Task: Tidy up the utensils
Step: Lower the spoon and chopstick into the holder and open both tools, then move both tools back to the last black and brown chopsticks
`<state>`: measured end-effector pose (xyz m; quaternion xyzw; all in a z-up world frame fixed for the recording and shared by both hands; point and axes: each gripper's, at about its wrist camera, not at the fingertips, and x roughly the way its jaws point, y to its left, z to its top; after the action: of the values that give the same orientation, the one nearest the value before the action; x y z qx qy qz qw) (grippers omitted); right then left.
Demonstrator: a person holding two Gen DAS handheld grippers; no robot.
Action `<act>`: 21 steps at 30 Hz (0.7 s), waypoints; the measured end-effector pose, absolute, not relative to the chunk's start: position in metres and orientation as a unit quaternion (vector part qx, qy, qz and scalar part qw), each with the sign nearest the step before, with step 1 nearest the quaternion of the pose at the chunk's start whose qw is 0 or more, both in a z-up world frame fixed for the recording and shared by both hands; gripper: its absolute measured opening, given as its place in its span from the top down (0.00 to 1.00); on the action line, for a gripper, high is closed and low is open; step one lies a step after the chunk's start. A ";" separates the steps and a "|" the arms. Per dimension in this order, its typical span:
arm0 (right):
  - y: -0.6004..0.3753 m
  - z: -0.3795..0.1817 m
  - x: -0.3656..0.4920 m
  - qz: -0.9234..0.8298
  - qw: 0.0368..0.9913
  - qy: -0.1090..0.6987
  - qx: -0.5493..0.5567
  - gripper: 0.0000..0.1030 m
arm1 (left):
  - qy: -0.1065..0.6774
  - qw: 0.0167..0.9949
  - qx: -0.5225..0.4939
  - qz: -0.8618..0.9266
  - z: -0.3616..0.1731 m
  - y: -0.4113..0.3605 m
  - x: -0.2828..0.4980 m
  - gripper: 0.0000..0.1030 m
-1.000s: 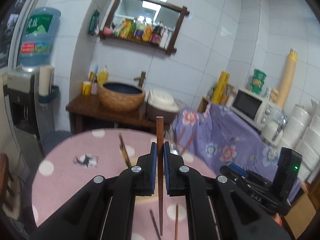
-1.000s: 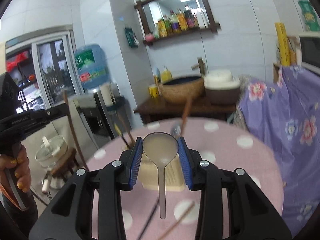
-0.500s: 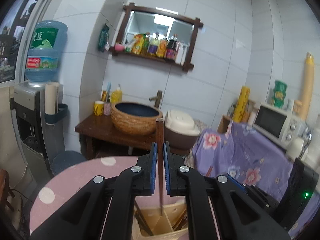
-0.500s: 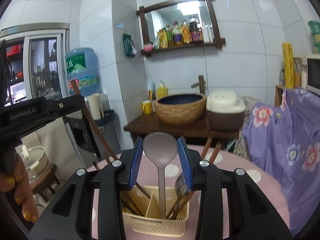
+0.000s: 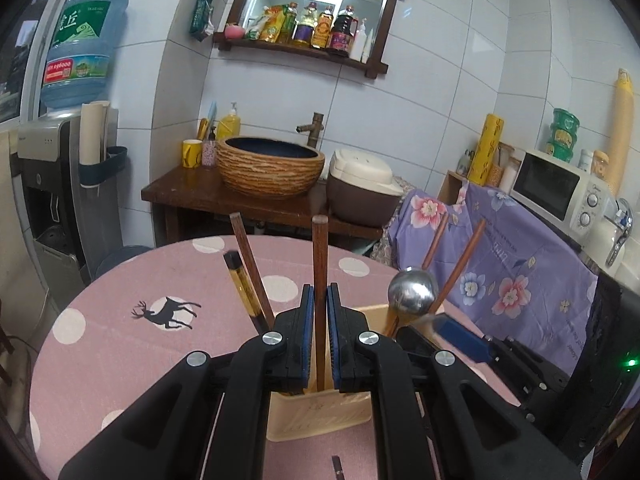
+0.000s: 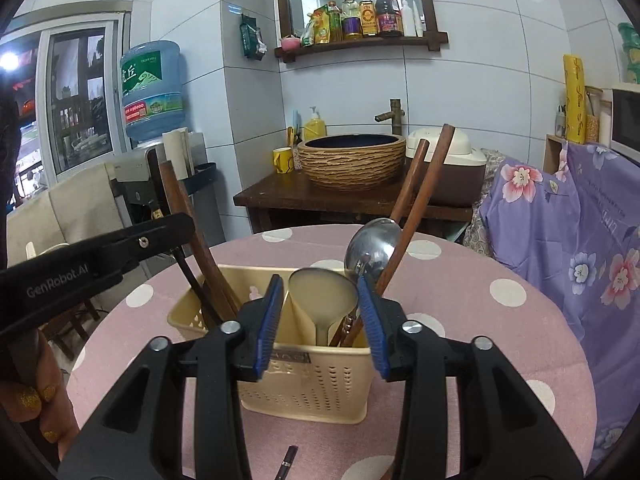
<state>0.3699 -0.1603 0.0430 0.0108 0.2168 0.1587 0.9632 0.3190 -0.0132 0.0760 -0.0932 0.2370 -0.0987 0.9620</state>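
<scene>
1. The left claw (image 5: pixel 320 312) is narrow and clamps one dark wooden chopstick (image 5: pixel 319 264) that stands upright between its blue pads (image 5: pixel 307 320). A second ago this chopstick hung above the pink desk, with the holder low and far in the view; now its lower end is down inside the beige utensil holder (image 5: pixel 320 416).

2. The right claw (image 6: pixel 320 312) is half wide, and the beige plastic spoon (image 6: pixel 322 294) sits between its pads (image 6: pixel 270 320). I cannot tell if the pads really press the bowl of the spoon. Compared with one second ago, the spoon handle is no longer over the desk; it goes down into the middle compartment of the holder (image 6: pixel 304 368).

3. So both utensils have come from the air into the holder. I judge that the carrying step is almost finished and only the release remains for each claw.

4. Other things already stand in the holder: a metal spoon (image 6: pixel 372 248) and brown chopsticks (image 6: pixel 420 200) on the right side, more chopsticks (image 6: pixel 192 224) on the left side.

5. On the pink dotted desk (image 6: pixel 460 312), in front of the holder, one dark chopstick end (image 6: pixel 287 458) lies loose. From this I think that the sorting is not complete.
</scene>
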 end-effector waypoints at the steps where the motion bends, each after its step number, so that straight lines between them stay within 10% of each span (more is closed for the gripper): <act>1: -0.161 0.043 0.365 0.156 0.965 0.210 0.007 0.45 | 0.238 0.962 -0.093 -0.100 0.075 -0.013 0.317 0.92; 3: -0.163 0.044 0.354 0.151 0.969 0.195 -0.001 0.43 | 0.237 0.962 -0.096 -0.100 0.073 -0.010 0.310 0.85; 6: -0.168 0.044 0.335 0.136 0.971 0.193 -0.022 0.42 | 0.228 0.964 -0.104 -0.087 0.068 -0.004 0.288 0.46; 21: -0.180 -0.066 0.243 0.082 0.898 0.430 -0.033 0.38 | 0.334 0.935 -0.117 -0.029 -0.032 0.014 0.200 0.45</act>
<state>0.2431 -0.1802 -0.0662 -0.0333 0.4304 0.0818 0.8983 0.1997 0.0142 -0.0321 -0.1172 0.3340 -0.0288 0.9348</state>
